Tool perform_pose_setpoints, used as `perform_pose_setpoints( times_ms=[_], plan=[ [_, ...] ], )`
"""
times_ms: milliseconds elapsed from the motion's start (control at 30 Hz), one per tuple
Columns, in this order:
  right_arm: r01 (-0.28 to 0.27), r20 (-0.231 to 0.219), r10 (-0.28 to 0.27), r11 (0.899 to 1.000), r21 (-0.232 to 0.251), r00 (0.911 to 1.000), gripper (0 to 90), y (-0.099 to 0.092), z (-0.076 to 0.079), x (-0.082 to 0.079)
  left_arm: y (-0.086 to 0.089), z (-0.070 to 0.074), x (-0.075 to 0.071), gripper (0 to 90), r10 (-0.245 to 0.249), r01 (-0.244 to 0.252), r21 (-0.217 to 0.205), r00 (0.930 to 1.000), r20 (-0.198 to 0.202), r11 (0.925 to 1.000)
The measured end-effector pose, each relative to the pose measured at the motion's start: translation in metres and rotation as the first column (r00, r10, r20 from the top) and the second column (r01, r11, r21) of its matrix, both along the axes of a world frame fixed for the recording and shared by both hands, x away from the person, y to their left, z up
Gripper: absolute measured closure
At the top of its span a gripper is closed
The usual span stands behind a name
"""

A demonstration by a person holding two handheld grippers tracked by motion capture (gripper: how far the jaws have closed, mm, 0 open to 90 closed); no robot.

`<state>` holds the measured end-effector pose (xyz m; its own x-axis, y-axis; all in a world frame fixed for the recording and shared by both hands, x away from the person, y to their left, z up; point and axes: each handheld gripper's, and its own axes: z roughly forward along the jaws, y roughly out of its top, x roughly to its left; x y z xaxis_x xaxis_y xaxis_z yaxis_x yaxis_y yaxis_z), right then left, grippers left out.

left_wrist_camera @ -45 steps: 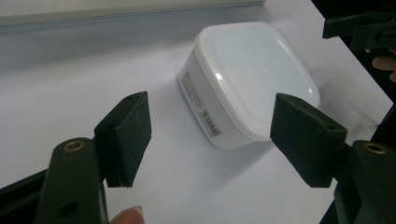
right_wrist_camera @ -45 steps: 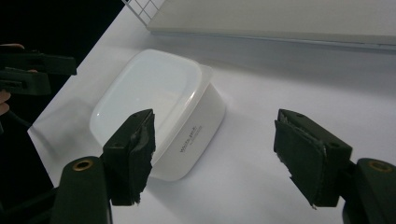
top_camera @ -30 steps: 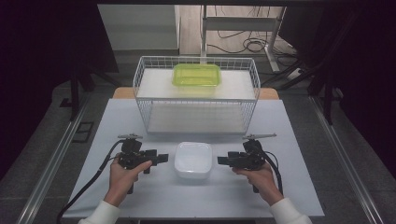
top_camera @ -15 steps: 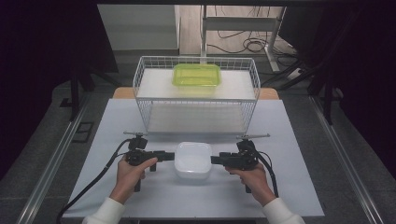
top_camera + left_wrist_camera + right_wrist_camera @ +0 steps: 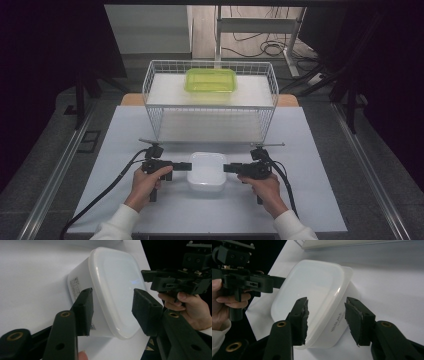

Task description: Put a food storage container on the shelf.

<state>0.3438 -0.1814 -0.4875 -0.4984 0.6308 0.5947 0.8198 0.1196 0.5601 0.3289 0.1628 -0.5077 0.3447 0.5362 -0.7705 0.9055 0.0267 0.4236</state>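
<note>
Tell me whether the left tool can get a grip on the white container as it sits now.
Probably yes: the left tool already straddles the white container's rim, its jaws just closing, nothing between; the right tool works the opposite side.

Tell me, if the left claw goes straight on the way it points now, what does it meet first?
Most likely the white lidded container: the left claw, its jaws just closing, already straddles its near end. Beyond it waits the right claw.

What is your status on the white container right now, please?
Left tongs and right tongs open, just been closing, straddling opposite ends of the white lidded container. Not gripped yet. Wire basket beyond, nothing in the way.
</note>
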Motion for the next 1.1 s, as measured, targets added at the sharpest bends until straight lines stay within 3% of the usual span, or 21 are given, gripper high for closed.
perform_pose_setpoints(
  times_ms=[400,500,567,667,867,1100],
  plan=[
    [-0.017,-0.038,0.018,1.0,0.024,0.9991,61.4,0.002,-0.009,0.002,-0.002,-0.01,0.003,65.5,-0.013,0.013,-0.008,0.9994,-0.032,0.9999],
    [0.002,-0.073,0.002,0.999,0.054,0.9973,64.7,0.002,-0.012,0.002,0.001,-0.009,0.001,69.3,0.002,-0.003,-0.027,0.9993,-0.036,0.9996],
    [0.037,-0.125,-0.023,0.993,0.109,0.9919,68.5,-0.001,-0.015,0.001,0.001,-0.008,-0.001,70.8,0.004,-0.004,-0.018,0.9995,-0.031,0.9998],
    [0.037,-0.125,-0.023,0.993,0.112,0.9919,70.5,-0.002,-0.013,-0.001,0.0,-0.004,-0.005,72.2,0.009,-0.009,-0.01,0.9996,-0.029,0.9999],
    [0.03,-0.113,-0.015,0.991,0.13,0.9935,77.2,-0.004,-0.007,-0.006,0.002,0.005,-0.011,78.4,0.04,-0.041,0.007,0.999,0.02,0.9992],
    [-0.005,-0.04,0.009,0.994,0.106,0.9992,79.3,-0.001,0.001,-0.009,0.002,0.009,-0.016,78.9,0.033,-0.035,0.027,0.9979,0.056,0.999]
  ],
)
